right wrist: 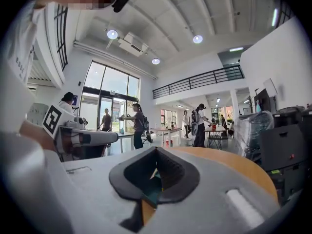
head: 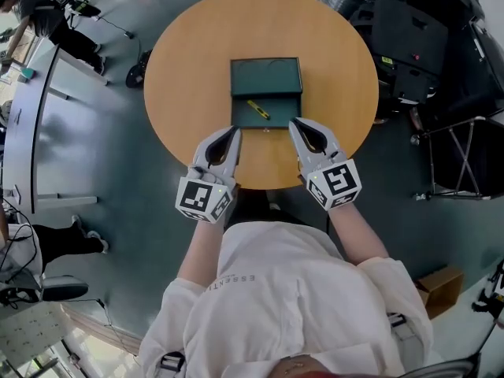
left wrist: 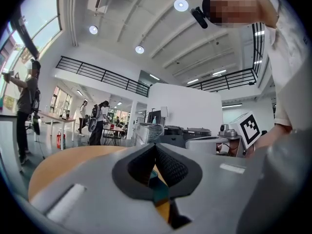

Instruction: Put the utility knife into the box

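Round wooden table (head: 181, 69) stands in a big open hall, and on it sits a dark green box (head: 266, 75), open toward the person. A yellow utility knife (head: 257, 109) lies slanted inside the open lower part of the box. The left gripper (head: 234, 132) is at the box's near left corner and the right gripper (head: 294, 124) at its near right corner. Both have their jaws closed together with nothing between them. Their tips seem to touch the box edge, but this is not clear.
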### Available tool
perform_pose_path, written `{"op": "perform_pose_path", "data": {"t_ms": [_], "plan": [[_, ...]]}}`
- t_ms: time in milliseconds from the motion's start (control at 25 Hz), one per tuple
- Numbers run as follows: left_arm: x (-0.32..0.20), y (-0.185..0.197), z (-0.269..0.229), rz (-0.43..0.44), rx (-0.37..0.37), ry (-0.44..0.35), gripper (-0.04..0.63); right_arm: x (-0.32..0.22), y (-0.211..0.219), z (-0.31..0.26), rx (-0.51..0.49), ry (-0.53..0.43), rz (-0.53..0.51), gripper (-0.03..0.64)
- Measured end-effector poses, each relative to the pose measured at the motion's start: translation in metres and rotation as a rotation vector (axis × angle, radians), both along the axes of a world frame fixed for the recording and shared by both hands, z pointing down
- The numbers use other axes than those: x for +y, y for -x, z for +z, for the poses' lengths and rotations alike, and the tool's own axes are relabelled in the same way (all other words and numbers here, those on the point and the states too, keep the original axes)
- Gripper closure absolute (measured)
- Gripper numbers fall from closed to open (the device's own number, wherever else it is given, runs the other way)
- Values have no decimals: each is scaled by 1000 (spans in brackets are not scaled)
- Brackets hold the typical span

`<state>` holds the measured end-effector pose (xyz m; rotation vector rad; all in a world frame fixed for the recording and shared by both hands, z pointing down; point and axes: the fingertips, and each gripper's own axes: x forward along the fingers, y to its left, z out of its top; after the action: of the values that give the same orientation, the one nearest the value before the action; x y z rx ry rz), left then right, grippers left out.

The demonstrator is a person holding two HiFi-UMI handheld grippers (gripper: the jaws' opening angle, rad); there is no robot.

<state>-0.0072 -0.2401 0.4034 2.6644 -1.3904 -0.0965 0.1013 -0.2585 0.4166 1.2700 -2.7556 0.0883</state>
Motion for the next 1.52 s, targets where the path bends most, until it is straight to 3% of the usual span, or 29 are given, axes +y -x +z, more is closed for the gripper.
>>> {"op": "perform_pose_path", "data": {"t_ms": [400,760,1520], "plan": [[54,-10,18,-16,1,51,589,54,-14,25,-1,64,-23,624],[109,4,20,-19,11,57,589,103,-7,31,6,96,-14,624],[326,38,8,46,31,18,589,318,17,1,31,22,88,624]]}}
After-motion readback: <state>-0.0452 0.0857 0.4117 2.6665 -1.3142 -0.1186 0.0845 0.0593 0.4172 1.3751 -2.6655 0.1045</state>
